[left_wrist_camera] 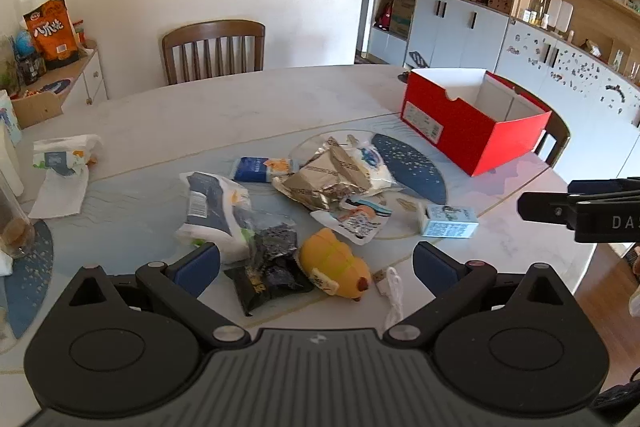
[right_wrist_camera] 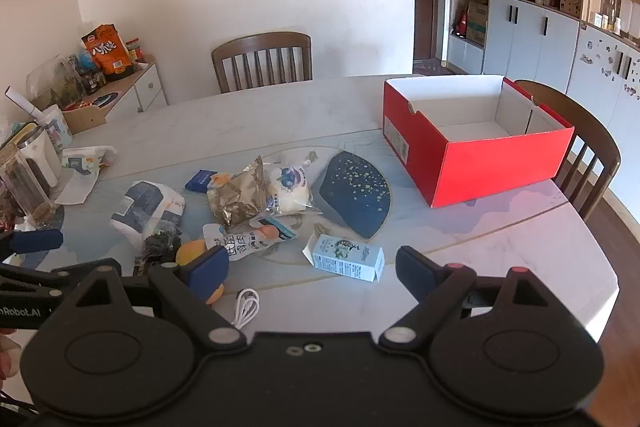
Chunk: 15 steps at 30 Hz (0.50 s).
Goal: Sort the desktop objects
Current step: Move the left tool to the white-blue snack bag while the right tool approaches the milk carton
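Note:
A heap of desktop items lies mid-table: a yellow toy [left_wrist_camera: 334, 265], a black packet [left_wrist_camera: 268, 263], a white-and-blue bag [left_wrist_camera: 216, 211], a gold foil bag [left_wrist_camera: 324, 179], a printed pouch [left_wrist_camera: 356, 219], a pale blue carton [right_wrist_camera: 344, 259] and a white cable [right_wrist_camera: 246, 307]. An empty red box [right_wrist_camera: 476, 143] stands open at the back right. My left gripper [left_wrist_camera: 316, 267] hovers open above the toy and black packet, holding nothing. My right gripper [right_wrist_camera: 312, 275] is open just short of the carton, also holding nothing.
A dark blue placemat [right_wrist_camera: 356, 199] lies between the heap and the box. Wooden chairs stand behind [right_wrist_camera: 262, 61] and to the right [right_wrist_camera: 588, 155]. A tissue pack [left_wrist_camera: 64, 159] and a glass jar [left_wrist_camera: 12, 223] sit at the left. The table edge [right_wrist_camera: 600, 307] runs close on the right.

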Motion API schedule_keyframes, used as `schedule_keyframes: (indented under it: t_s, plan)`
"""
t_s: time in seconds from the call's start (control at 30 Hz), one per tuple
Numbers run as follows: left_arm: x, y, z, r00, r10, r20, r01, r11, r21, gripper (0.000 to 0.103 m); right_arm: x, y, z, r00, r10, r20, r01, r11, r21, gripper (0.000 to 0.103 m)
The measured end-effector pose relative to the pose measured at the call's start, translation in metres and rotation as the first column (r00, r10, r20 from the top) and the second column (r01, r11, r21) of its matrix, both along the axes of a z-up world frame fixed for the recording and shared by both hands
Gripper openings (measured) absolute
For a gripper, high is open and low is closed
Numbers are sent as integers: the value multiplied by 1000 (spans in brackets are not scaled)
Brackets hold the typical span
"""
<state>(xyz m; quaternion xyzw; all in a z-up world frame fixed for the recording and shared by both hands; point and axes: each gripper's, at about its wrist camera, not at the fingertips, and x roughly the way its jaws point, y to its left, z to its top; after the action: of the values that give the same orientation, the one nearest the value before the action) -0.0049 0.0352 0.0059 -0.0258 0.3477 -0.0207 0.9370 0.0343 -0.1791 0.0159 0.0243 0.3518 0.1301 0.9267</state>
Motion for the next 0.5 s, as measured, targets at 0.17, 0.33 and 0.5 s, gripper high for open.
schedule_keyframes:
  t_s: [0.17,0.33,0.5]
  plan:
    - [7,11,-4,1000,12,-4,-12,1000,-6,103,5,4,-6,1000,-17,3,17,1000,-18,90]
    - [16,18,-9,1000,22,5,-22,1000,-6,103,12,5,-15,999,-34,-1,34,999,-34,90]
    - [28,27,-20,999,49,-6,-49,999,5,103,18,6,-25,999,-36,-8,35,998,-50,90]
